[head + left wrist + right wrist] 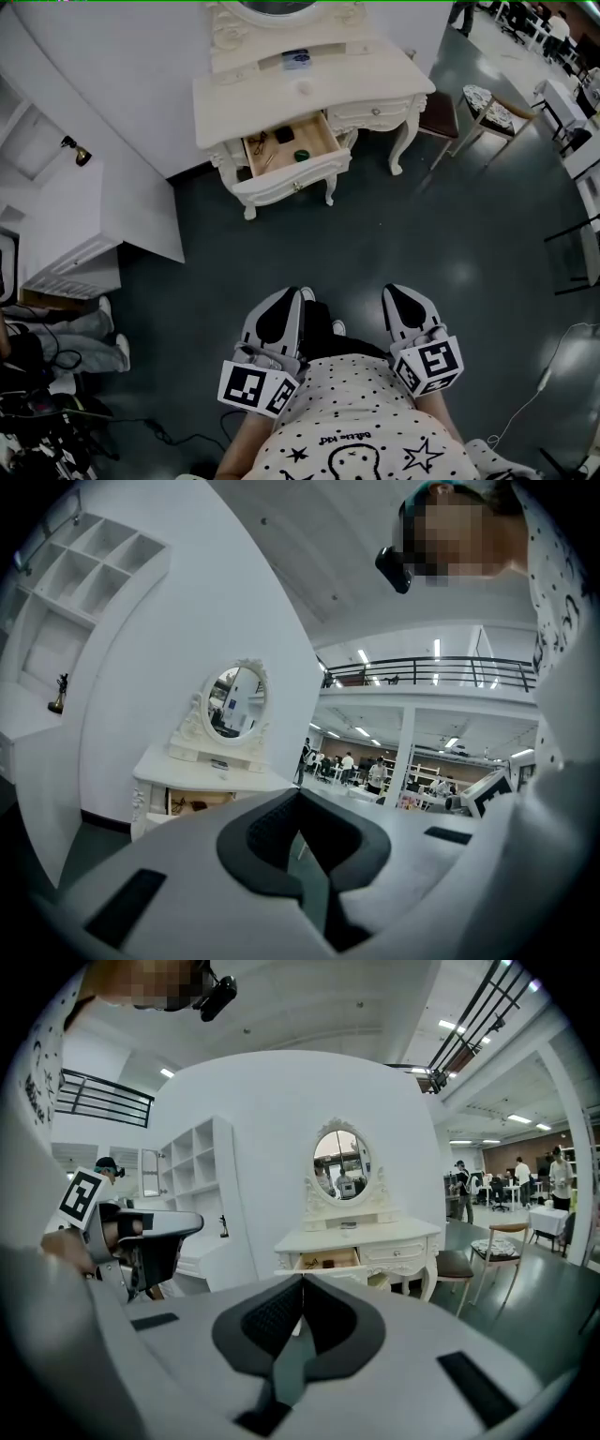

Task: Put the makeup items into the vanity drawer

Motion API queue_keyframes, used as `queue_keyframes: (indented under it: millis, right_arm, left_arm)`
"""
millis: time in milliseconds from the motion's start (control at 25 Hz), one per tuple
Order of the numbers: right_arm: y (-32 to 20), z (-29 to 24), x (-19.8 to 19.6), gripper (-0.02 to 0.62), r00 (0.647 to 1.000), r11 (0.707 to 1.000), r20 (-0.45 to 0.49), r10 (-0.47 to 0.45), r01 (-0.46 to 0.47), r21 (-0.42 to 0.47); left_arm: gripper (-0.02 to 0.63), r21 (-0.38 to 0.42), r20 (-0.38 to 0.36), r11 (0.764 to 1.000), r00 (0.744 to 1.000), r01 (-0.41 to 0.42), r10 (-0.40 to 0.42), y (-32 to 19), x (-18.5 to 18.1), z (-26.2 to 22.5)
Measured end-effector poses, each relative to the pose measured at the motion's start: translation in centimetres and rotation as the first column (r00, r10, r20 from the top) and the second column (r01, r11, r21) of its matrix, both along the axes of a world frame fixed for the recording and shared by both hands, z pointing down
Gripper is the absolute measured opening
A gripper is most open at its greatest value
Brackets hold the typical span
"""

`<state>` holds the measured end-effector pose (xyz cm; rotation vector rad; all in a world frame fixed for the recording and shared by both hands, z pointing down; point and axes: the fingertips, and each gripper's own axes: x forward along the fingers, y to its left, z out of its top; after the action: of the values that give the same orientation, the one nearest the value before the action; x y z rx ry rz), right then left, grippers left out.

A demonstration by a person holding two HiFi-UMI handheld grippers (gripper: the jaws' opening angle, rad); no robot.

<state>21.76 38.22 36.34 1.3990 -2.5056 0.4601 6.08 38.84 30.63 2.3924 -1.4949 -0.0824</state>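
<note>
The cream vanity [375, 89] stands far ahead against the white wall. Its left drawer [319, 142] is pulled open, with a green round item [301, 155] and a dark item [260, 142] inside. A small blue-and-white item [296, 60] sits on the shelf under the mirror [277, 7]. My left gripper [289, 300] and right gripper [398, 294] are held close to my body, well short of the vanity. Both are shut, tips touching, nothing between them. The left gripper view shows the left gripper [298, 794] and the drawer [199, 803]; the right gripper view shows the right gripper [302, 1279] and the drawer [328, 1261].
A dark stool [441, 117] and a patterned chair [487, 108] stand right of the vanity. White shelving [56, 216] lines the left wall. A seated person's legs [75, 337] and cables [56, 412] are at lower left. Dark floor lies between me and the vanity.
</note>
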Motion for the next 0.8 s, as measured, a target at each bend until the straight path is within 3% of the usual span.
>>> queue_keyframes:
  millis: [240,480,800]
  right_arm:
    - [-2.7,1.1,-1.6,0.009,1.0,1.0,-0.03,0.001,-0.002,-0.018]
    - [-6.9,0.1,-4.6,0.009,0.999,1.0,-0.042,-0.006,0.005,-0.016]
    - [-12.3,-1.1,-6.1,0.009,0.996,0.997,-0.052,0.073,-0.073,0.002]
  left_arm:
    - [-0.005,-0.026,-0.014,1.0,1.0,0.0,-0.001,-3.0,-2.0,1.5]
    - [-0.004,0.006,-0.028,1.0,0.999,-0.03,0.03,-8.4,-4.4,0.4]
    - [-0.004,0.003,-0.022,0.999,0.999,-0.041,0.041,-14.2,-8.8,0.2]
